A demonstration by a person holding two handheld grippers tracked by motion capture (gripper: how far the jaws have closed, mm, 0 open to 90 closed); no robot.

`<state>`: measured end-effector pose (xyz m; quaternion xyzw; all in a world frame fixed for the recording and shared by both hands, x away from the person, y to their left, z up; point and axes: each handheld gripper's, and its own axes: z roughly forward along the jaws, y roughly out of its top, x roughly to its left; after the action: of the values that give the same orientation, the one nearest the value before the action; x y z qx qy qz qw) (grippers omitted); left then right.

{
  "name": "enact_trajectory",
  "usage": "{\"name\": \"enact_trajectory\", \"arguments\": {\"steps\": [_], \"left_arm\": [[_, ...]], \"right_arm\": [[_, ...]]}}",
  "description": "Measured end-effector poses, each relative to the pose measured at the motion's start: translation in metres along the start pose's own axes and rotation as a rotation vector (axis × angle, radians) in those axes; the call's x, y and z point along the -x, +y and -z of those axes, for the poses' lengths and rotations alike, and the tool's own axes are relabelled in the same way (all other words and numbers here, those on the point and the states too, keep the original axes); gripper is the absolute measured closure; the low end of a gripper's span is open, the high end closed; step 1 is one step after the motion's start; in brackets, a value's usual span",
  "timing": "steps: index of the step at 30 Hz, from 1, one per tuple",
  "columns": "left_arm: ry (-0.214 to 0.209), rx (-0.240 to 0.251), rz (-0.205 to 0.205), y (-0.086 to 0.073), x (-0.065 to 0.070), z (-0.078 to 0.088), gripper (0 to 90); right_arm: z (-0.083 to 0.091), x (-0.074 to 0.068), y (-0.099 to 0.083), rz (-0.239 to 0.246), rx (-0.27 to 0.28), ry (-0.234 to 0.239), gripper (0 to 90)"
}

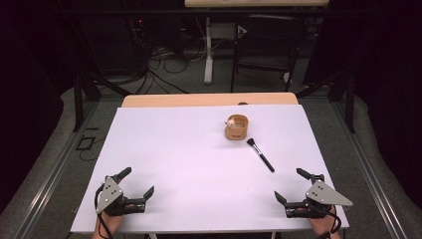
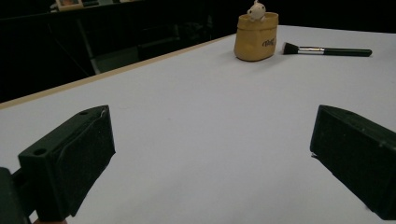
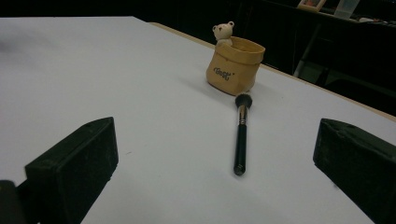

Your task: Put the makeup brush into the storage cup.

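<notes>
Your right gripper (image 1: 295, 188), jaws wide and empty, sits nearer the black-handled makeup brush (image 3: 241, 140), which lies flat on the white surface (image 1: 174, 159) ahead, handle end toward you, bristles just beside the tan pouch (image 3: 236, 65); left gripper (image 1: 133, 184) likewise open, farther off.

Dark lettering on tan pouch (image 3: 235, 65) side, too small to read.

A slim black-handled makeup brush with a silver ferrule and dark bristles (image 1: 260, 155) lies flat on the white desk (image 1: 179, 164), its bristle end just beside a squat tan paper-like pouch (image 1: 237, 128) standing upright with a small white bear figure (image 1: 231, 121) inside.
</notes>
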<state>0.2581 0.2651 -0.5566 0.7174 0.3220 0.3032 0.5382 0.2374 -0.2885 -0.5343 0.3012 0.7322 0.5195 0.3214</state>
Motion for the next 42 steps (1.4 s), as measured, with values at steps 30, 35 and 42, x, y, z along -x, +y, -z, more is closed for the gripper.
{"name": "enact_trajectory", "arguments": {"steps": [30,35,42], "left_arm": [[-0.019,0.001,-0.007,0.001,-0.001,-0.001,0.0],[-0.024,-0.001,-0.009,0.001,-0.001,-0.001,0.0],[-0.028,-0.003,-0.009,0.001,-0.001,-0.001,0.0]], "right_arm": [[-0.022,0.002,0.002,0.011,-0.025,0.027,0.0],[-0.03,0.006,0.003,0.008,-0.026,0.029,0.0],[-0.037,0.011,0.004,0.001,-0.037,0.034,0.0]]}}
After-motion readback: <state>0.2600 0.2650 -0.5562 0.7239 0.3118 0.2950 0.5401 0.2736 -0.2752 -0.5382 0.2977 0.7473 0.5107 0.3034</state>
